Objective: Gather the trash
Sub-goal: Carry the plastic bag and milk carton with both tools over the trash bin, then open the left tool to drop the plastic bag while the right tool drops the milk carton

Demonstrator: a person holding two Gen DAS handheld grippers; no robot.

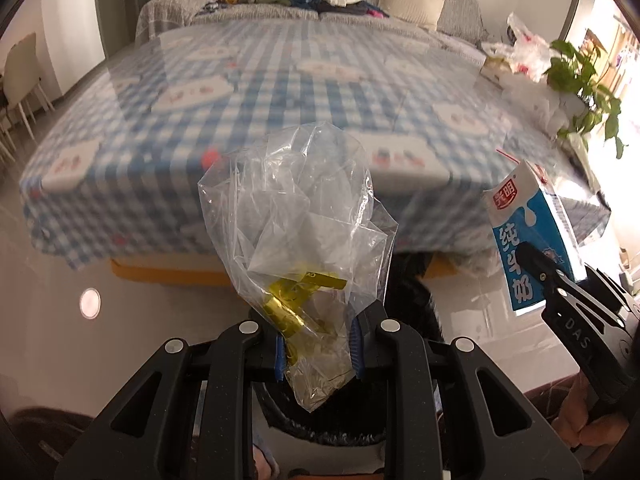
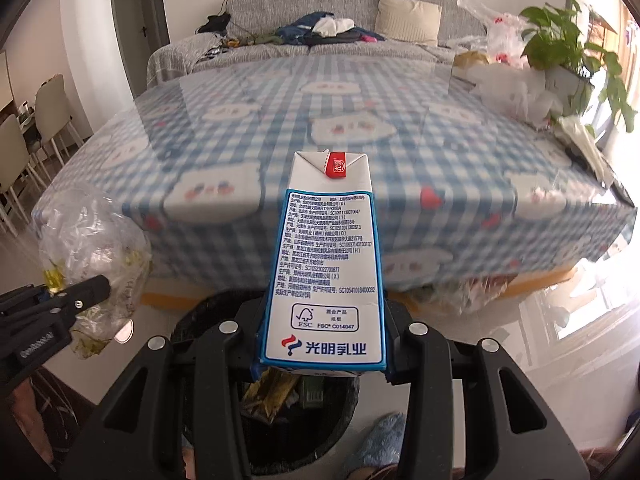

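A living room with a grey fabric sofa [image 2: 320, 36] strewn with clothes lies behind a low table under a blue-and-white checked cloth [image 1: 280, 92], with a leafy green potted plant [image 2: 568, 44] at its far right corner. The left gripper [image 1: 319, 350] is clamped on a crumpled clear plastic bag with yellow scraps inside [image 1: 296, 232], its blue pads pressing the bag's lower part. The right gripper [image 2: 320, 364] is closed on a blue-and-white milk carton with a red tab [image 2: 326, 264], held upright by its base. Both items hang above a round black-lined trash bin [image 2: 344, 420] on the glossy floor, in front of the table's near edge; the bin already holds gold wrappers.
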